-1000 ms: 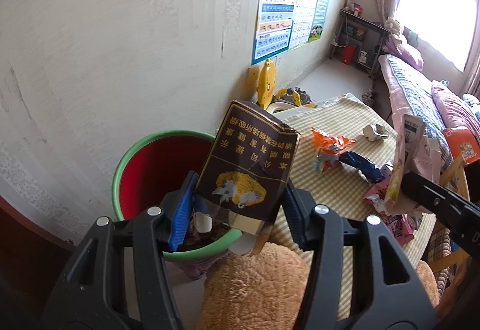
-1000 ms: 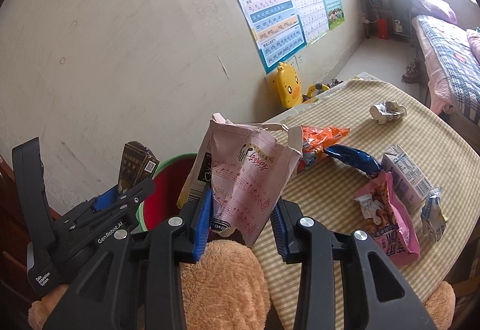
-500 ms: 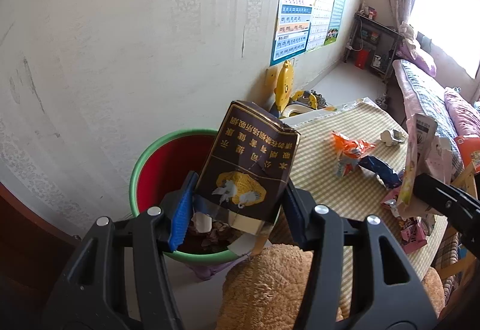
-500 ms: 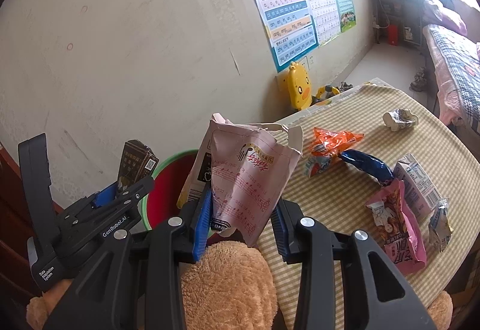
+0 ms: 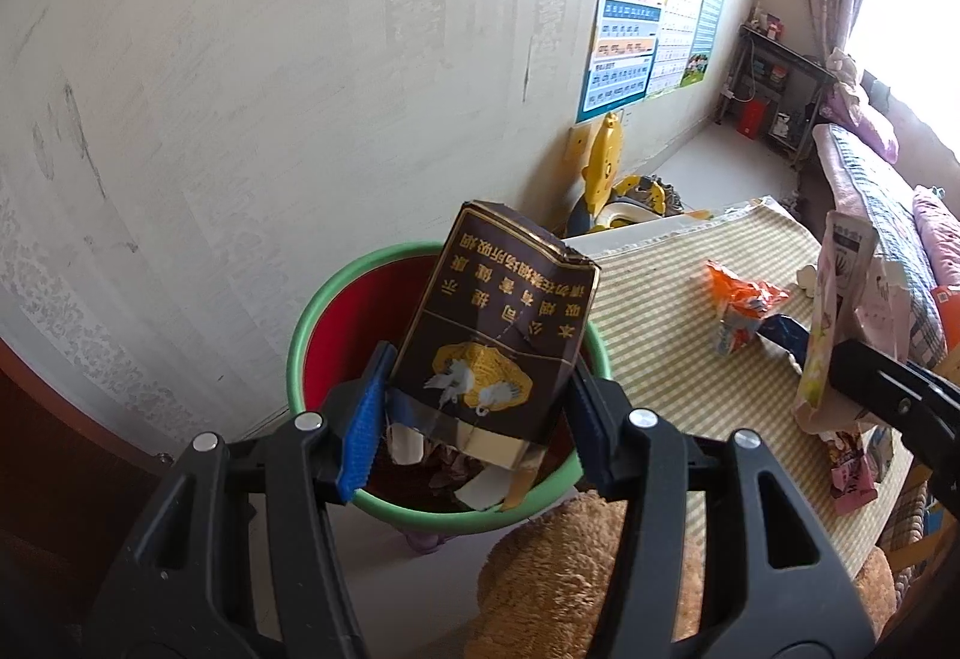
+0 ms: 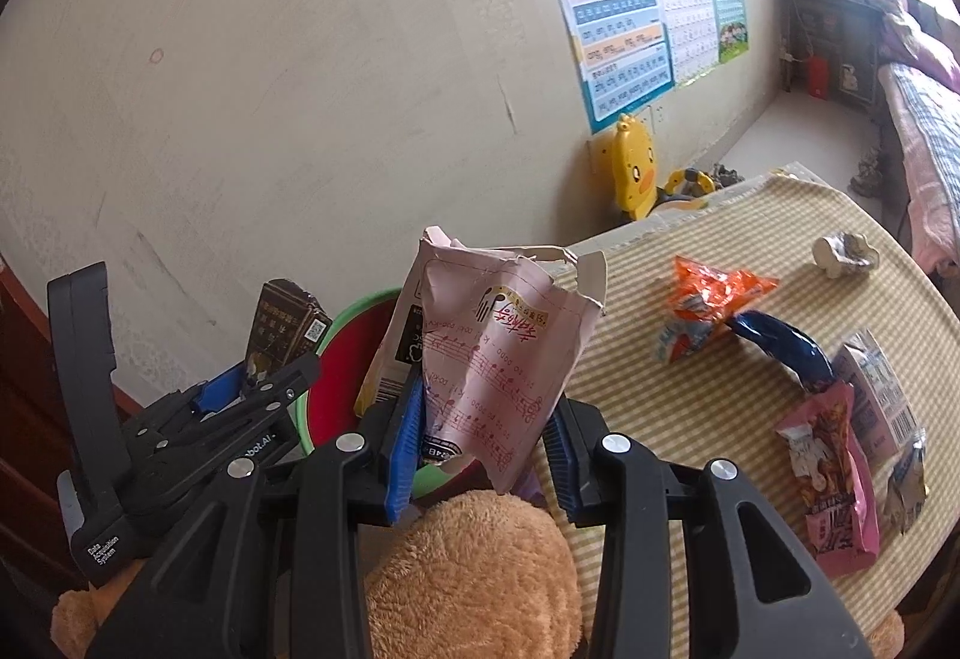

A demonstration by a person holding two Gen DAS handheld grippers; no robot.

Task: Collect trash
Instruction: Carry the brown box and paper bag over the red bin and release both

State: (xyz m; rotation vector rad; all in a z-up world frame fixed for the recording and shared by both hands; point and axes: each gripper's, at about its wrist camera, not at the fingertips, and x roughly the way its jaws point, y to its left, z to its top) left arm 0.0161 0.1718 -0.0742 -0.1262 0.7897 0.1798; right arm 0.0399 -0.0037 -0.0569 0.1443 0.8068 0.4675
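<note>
My left gripper (image 5: 474,419) is shut on a dark brown cigarette pack (image 5: 498,335) with gold print, held upright over the red bin with a green rim (image 5: 318,299). Paper scraps lie in the bin. My right gripper (image 6: 486,437) is shut on a torn pink carton (image 6: 498,353) printed with music notes, just right of the bin (image 6: 345,317) and over the table's near corner. The right wrist view shows the left gripper (image 6: 258,389) and its pack (image 6: 285,323) at the left. In the left wrist view, the right gripper (image 5: 840,377) and pink carton (image 5: 840,287) appear at the right.
The checked tablecloth (image 6: 690,419) carries an orange wrapper (image 6: 708,293), a blue wrapper (image 6: 780,347), a pink snack bag (image 6: 834,473), a small carton (image 6: 876,389) and crumpled white paper (image 6: 843,254). A brown plush toy (image 6: 474,569) sits below both grippers. The wall stands close behind the bin.
Both grippers have shifted left toward the bin with their loads still held. The bin now sits more directly under the brown pack.
</note>
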